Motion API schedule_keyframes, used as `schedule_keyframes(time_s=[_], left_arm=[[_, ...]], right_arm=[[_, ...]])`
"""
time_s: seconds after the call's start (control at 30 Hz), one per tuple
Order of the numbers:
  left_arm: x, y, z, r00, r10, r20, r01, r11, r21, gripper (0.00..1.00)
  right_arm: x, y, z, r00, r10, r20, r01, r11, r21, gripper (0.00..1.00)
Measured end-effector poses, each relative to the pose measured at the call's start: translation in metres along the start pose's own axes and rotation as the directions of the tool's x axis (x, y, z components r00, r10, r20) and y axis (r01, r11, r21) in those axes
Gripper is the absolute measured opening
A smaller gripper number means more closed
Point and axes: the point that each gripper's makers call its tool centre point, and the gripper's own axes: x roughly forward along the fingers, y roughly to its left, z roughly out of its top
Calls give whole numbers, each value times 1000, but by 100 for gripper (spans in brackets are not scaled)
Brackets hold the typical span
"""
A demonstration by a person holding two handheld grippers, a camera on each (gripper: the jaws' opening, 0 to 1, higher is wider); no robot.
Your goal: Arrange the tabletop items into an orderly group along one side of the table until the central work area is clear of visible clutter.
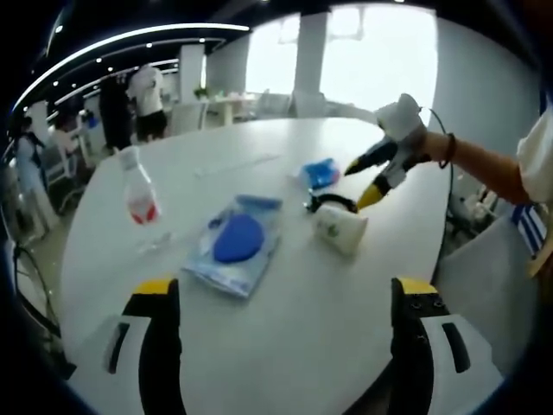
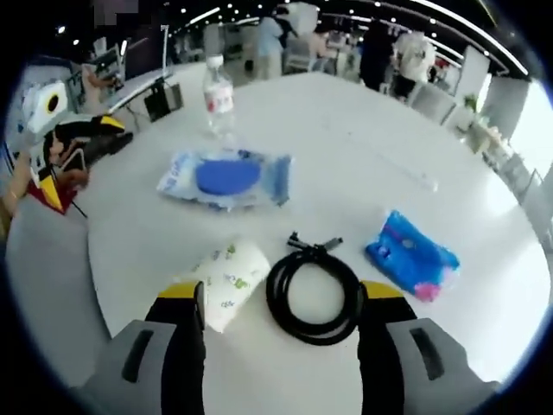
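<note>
Between the right gripper's (image 2: 281,316) spread fingers (image 2: 183,333), in the right gripper view, lies a coiled black cable (image 2: 313,290), flat on the white tabletop (image 2: 363,164), its loose end pointing away from the camera. Nothing is held; the fingers stand released either side of the coil. Just left of the coil, touching the left finger's tip by the look of it, a white printed roll (image 2: 226,278) lies on its side, long axis slanting away to the right. Right of the coil, a little farther, sits a blue packet (image 2: 409,255). Beyond, a clear bag holding a blue disc (image 2: 226,179), then an upright bottle (image 2: 219,97).

The left gripper (image 1: 285,324), fingers likewise apart and empty, hangs well back from these things. The right hand is nearer; the cable seems its likely pick.
</note>
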Motion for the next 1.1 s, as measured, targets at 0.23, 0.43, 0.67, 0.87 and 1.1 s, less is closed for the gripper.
schedule_keyframes(time_s=[0.23, 0.43, 0.67, 0.87, 1.1], left_arm=[[-1, 1, 0, 1000, 1, 2, -1, 1000, -8, 99], [0, 0, -2, 1000, -2, -5, 2, 1000, -12, 99], [-1, 3, -2, 1000, 7, 0, -7, 1000, -28, 99], [1, 5, -2, 1000, 7, 4, -7, 998, -59, 99], [4, 14, 0, 999, 35, 36, -29, 989, -148, 99]], right_arm=[[4, 13, 16, 999, 23, 44, -25, 999, 39, 72], [10, 19, 26, 997, 38, 67, -41, 998, 49, 72], [22, 15, 36, 995, 53, 82, -57, 997, 48, 70], [32, 10, 44, 993, 68, 97, -72, 996, 45, 68], [47, 8, 50, 992, 80, 102, -85, 996, 41, 66]])
